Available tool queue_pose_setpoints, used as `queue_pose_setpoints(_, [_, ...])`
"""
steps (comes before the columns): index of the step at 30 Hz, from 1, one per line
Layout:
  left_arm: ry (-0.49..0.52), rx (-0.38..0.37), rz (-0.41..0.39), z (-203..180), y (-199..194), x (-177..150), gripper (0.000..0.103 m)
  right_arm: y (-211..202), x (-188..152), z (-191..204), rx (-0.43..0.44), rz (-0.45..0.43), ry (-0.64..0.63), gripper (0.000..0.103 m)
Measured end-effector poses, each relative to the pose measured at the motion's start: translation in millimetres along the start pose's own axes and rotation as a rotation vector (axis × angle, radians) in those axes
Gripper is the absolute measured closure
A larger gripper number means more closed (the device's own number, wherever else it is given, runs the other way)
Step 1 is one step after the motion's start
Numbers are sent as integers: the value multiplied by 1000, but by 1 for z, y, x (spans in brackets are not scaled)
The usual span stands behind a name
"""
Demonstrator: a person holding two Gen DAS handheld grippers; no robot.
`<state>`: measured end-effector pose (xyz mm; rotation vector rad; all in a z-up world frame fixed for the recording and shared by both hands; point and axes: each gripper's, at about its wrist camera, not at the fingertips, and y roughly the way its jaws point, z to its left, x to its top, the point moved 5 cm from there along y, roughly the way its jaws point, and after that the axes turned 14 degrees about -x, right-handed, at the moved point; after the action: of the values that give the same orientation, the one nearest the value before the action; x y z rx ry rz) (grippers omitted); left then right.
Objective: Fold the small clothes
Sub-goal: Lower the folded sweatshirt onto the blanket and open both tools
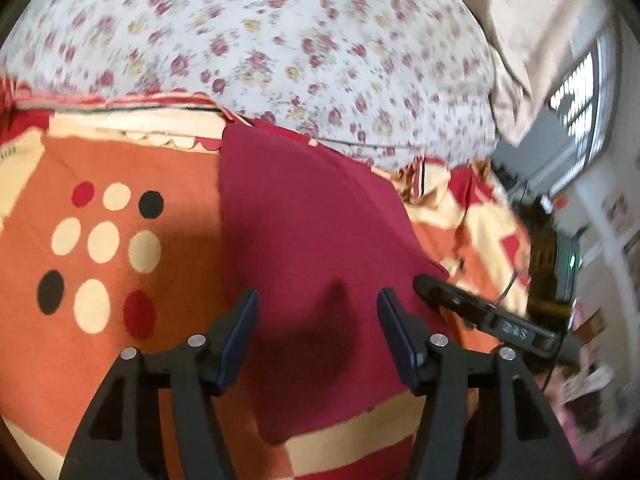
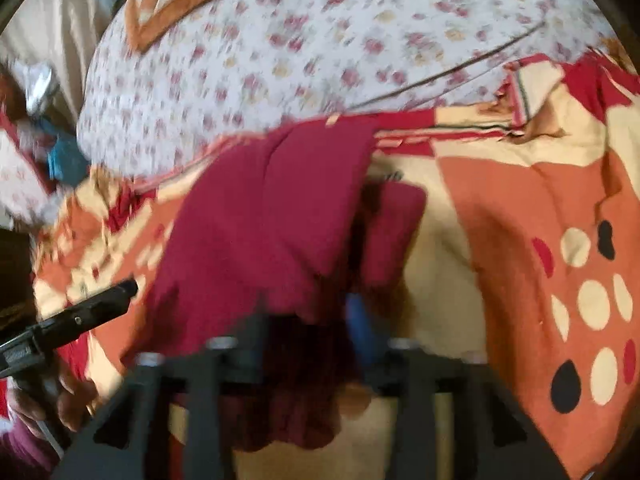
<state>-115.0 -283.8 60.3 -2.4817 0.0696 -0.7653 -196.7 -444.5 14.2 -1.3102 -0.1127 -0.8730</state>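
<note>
A maroon cloth [image 1: 316,216] lies on an orange patterned blanket [image 1: 120,152] covering the bed, below a floral sheet [image 1: 256,36]. The left gripper [image 1: 318,320] hovers just above the cloth with its 2 blue-padded fingers [image 1: 240,336] spread wide and nothing between them. In the blurred right wrist view, the right gripper [image 2: 308,320] has maroon cloth [image 2: 264,216] bunched between its fingers, its jaws drawn in on the fabric.
</note>
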Motion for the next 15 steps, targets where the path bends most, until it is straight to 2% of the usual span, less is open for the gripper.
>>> queue_pose_setpoints(2, [-45, -34, -5, 11, 3, 5, 61, 0, 5, -8, 24, -20, 48, 21])
queue_pose_setpoints(5, [-91, -74, 19, 25, 18, 9, 58, 15, 9, -17, 100, 22, 106, 12])
queue_pose_setpoints(7, [-104, -97, 13, 31, 24, 9, 41, 32, 12, -21, 150, 63, 148, 11])
queue_pose_setpoints(9, [-107, -97, -14, 33, 26, 12, 35, 50, 13, -20, 236, 102, 183, 8])
queue_pose_setpoints(11, [-113, -75, -9, 39, 33, 13, 33, 61, 13, -16, 253, 111, 190, 5])
queue_pose_setpoints(13, [-152, -53, 36, 49, 43, 9, 34, 64, 15, -10, 244, 97, 165, 5])
queue_pose_setpoints(14, [-196, -78, 81, 55, 51, 3, 37, 65, 16, -5, 239, 96, 147, 12])
queue_pose_setpoints(15, [-191, -80, 69, 55, 50, 2, 42, 65, 17, -2, 243, 98, 139, 24])
